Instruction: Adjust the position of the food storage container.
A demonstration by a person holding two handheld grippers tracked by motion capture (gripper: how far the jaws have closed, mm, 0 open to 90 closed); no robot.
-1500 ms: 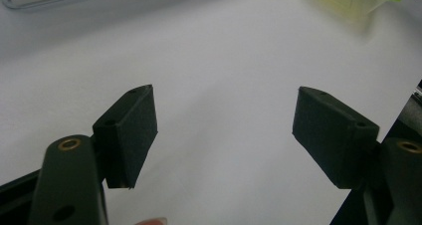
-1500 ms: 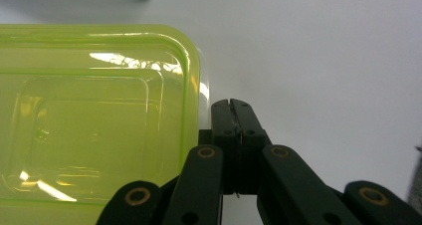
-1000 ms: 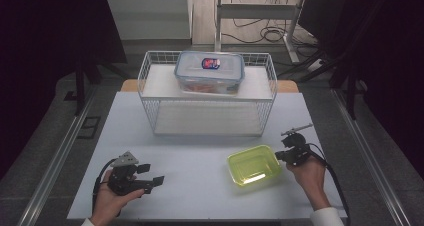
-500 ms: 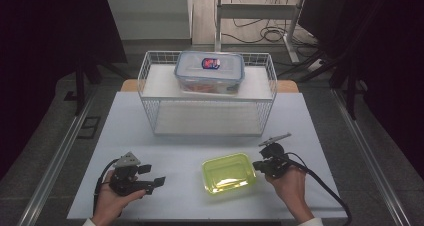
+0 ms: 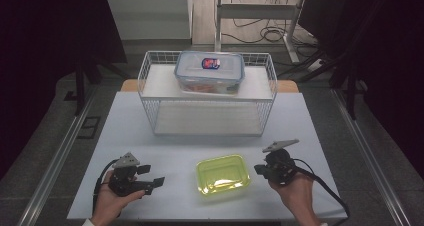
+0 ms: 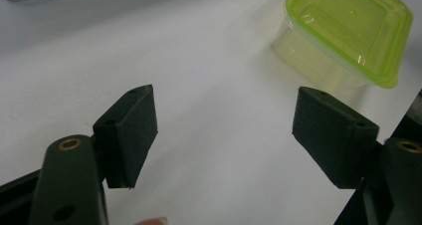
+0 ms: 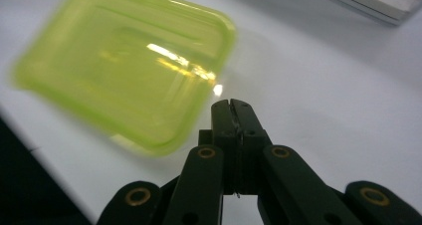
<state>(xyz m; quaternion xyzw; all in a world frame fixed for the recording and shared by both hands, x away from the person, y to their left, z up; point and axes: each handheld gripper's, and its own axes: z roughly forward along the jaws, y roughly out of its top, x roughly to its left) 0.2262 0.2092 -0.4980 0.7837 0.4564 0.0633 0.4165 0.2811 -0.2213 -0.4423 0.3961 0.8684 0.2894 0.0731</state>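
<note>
A small clear container with a lime-green lid (image 5: 223,174) (image 6: 351,23) (image 7: 124,60) sits on the white table (image 5: 200,146) near its front edge. Just to its right, my right gripper (image 5: 258,169) (image 7: 233,103) is shut with nothing between its jaws. The tips lie close beside the container's corner, and I cannot tell whether they touch it. My left gripper (image 5: 151,177) (image 6: 224,130) rests at the front left, open and empty, with its jaws pointing right toward the container a short way off.
A white wire basket (image 5: 207,117) stands at the back middle of the table. In it is a clear lidded box (image 5: 210,72) with blue clips. The table's front edge runs just below both hands, and dark floor surrounds the table.
The green-lidded container has slid left along the table, with the shut right gripper following beside it. The left gripper has stayed where it was.
</note>
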